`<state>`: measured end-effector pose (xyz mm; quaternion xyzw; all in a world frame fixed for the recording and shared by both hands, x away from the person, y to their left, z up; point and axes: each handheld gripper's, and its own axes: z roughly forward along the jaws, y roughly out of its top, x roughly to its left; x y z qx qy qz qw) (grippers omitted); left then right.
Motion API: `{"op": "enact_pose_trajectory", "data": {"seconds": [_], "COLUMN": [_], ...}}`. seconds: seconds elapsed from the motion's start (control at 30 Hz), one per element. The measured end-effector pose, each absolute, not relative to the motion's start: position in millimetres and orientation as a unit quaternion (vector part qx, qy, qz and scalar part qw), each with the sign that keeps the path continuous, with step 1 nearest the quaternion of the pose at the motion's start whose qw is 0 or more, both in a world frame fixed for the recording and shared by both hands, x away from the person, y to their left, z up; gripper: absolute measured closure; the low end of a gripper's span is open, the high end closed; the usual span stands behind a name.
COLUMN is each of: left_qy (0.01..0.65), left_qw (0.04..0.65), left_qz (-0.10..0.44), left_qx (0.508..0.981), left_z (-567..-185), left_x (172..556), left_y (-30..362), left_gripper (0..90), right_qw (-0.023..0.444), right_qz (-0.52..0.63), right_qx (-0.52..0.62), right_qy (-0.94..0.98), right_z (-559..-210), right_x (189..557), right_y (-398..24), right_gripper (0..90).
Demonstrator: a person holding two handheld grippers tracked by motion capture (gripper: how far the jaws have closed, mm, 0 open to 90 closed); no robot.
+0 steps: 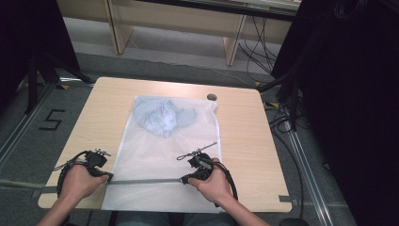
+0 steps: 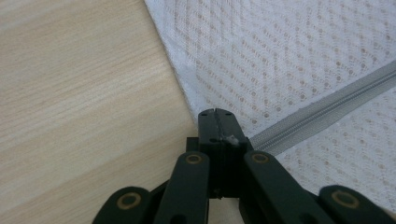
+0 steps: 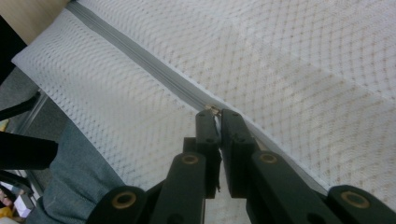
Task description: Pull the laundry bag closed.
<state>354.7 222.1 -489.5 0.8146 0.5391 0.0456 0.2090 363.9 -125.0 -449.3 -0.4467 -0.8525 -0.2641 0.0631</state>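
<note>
My left gripper has its jaws clenched on the left end of the grey zipper, anchoring the white mesh laundry bag that lies flat along the middle of the worktop. My right gripper pinches the zipper pull farther right, so the track stays taut between them for sliding. A blue garment sits inside at the far end; the only writing I can read is a "5" on the floor at left.

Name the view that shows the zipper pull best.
The right gripper view: the zipper pull sits close up at the tips of the right gripper, whose fingers pinch it. The high view shows the grey zipper as a thin line, the pull too small to tell. The left gripper view shows the zipper's closed end.
</note>
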Motion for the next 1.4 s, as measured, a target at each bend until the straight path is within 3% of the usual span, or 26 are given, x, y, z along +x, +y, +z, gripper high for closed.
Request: {"op": "enact_pose_trajectory", "data": {"seconds": [1.4], "left_qy": [0.539], "left_qw": [0.209], "left_qz": [0.046], "left_qx": [0.815], "left_z": [-489.4], "left_x": [354.7], "left_y": [222.0], "left_gripper": [89.8], "right_qw": [0.054], "right_qz": [-0.267], "right_qx": [-0.450], "right_qy": [-0.851], "right_z": [-449.9], "right_x": [365.0], "right_y": [-146.2], "right_gripper": [87.0]}}
